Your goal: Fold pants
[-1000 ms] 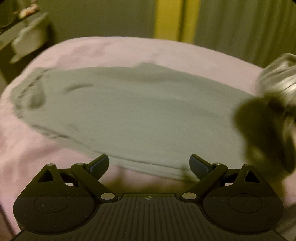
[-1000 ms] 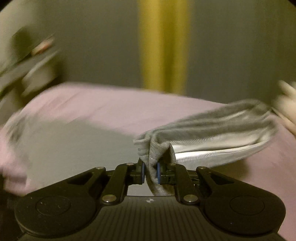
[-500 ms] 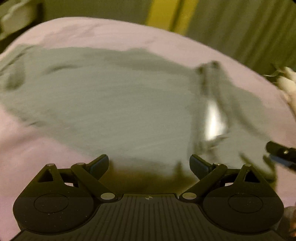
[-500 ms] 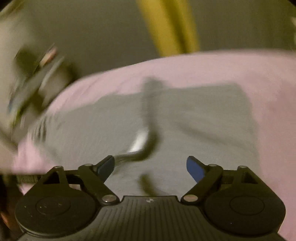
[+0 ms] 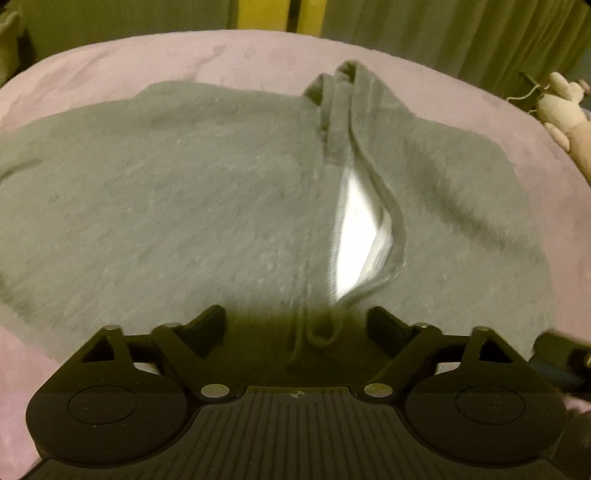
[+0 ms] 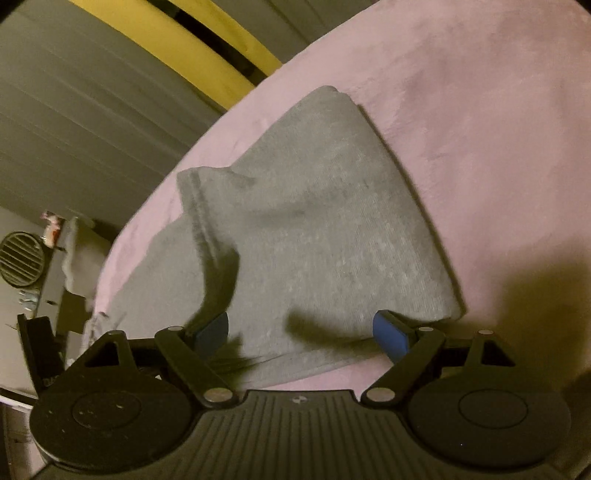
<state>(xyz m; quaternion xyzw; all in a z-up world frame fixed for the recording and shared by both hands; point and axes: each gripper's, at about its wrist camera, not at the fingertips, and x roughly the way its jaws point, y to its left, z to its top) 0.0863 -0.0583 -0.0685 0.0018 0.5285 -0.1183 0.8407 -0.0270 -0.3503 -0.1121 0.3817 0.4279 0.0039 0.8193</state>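
Grey pants (image 5: 184, 192) lie spread on a pink bed cover (image 5: 258, 51). One end is folded over, so the waistband (image 5: 340, 122) forms a ridge across the middle with white lining (image 5: 358, 229) showing. My left gripper (image 5: 297, 325) hangs low over the near end of that ridge. Its jaws are closing, with a drawstring loop (image 5: 317, 332) between the pads but untouched. My right gripper (image 6: 301, 332) is open above the near edge of the pants (image 6: 332, 229), holding nothing. One of its fingers (image 5: 561, 354) shows at the right of the left wrist view.
Greenish curtains (image 5: 443, 33) with a yellow strip (image 5: 262, 14) hang behind the bed. A pale plush toy (image 5: 565, 107) lies at the bed's right edge. A shelf with a round vent (image 6: 20, 258) and small items stands to the left.
My right gripper opened and let the waistband fold drop onto the pants, then rolled and sank. My left gripper moved down and in over the waistband ridge, and its jaws narrowed a little.
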